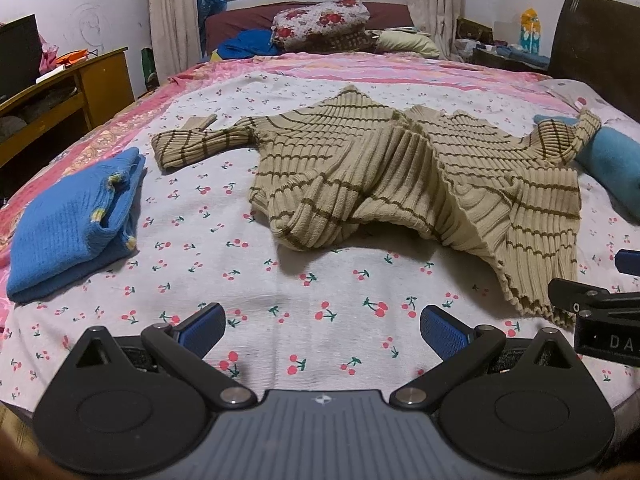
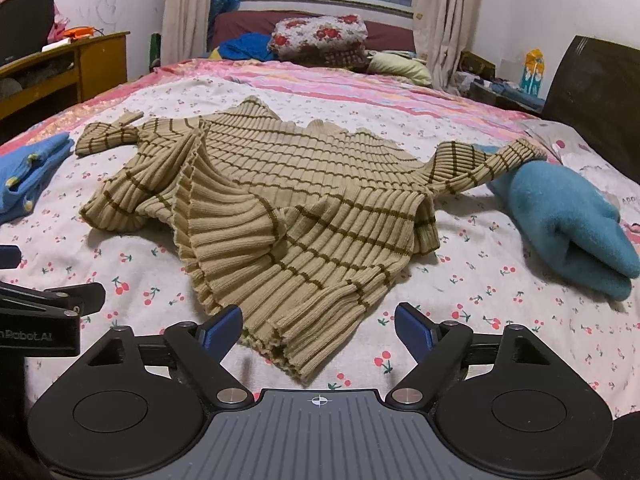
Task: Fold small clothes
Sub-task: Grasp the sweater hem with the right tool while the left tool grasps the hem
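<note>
Bedroom setting, and the work surface is a white bedsheet printed with small red cherries, spread over a pink striped quilt. Centre stage lies the beige ribbed knit sweater with thin brown stripes, crumpled, one sleeve stretched out to the left, the other draped over a teal fleece garment on the right. Over on the left sits a folded blue knit garment, well apart from the sweater. The left gripper hangs over bare sheet, jaws spread wide, nothing between them. The right gripper is also wide apart, and the sweater's ruffled hem lies between its blue pads with neither pad pressing on the cloth. Nothing gripped on either side.
</note>
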{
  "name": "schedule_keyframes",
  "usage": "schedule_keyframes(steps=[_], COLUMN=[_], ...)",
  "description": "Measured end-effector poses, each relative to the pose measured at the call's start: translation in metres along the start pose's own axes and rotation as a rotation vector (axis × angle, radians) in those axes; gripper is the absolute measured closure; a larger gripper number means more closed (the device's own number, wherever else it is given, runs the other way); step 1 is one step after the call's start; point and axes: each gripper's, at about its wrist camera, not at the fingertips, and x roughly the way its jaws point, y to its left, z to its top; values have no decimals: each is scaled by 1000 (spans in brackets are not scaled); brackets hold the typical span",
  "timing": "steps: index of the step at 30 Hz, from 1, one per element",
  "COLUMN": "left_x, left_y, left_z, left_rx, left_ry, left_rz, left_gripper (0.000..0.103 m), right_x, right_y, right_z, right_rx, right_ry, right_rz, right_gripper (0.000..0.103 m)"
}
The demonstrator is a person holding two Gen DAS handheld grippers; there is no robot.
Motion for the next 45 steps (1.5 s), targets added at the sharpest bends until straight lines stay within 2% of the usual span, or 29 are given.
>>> schedule_keyframes(steps=[17,26,32,37,40,45], left_x=[6,26,46,65,73,76], left_y=[5,12,21,30,29,25], left_z=[15,55,74,86,86,90], left_rx=[9,77,112,90,89,109], left_ry=[6,-28,-35,12,36,23], left_rz=[-24,-47,-59,-116,-153,-186], left_gripper=[0,0,9,38,45,45], right_x=[5,15,33,44,45,48], right_y=[-11,-37,-56,-60,-64,-65], right_z=[6,11,14,13,12,16], right_rx=[48,135,188,205,213,244], right_ry=[4,52,122,173,191,234], right_rz=[-1,13,33,58,73,123], right_gripper=[27,28,37,43,44,45])
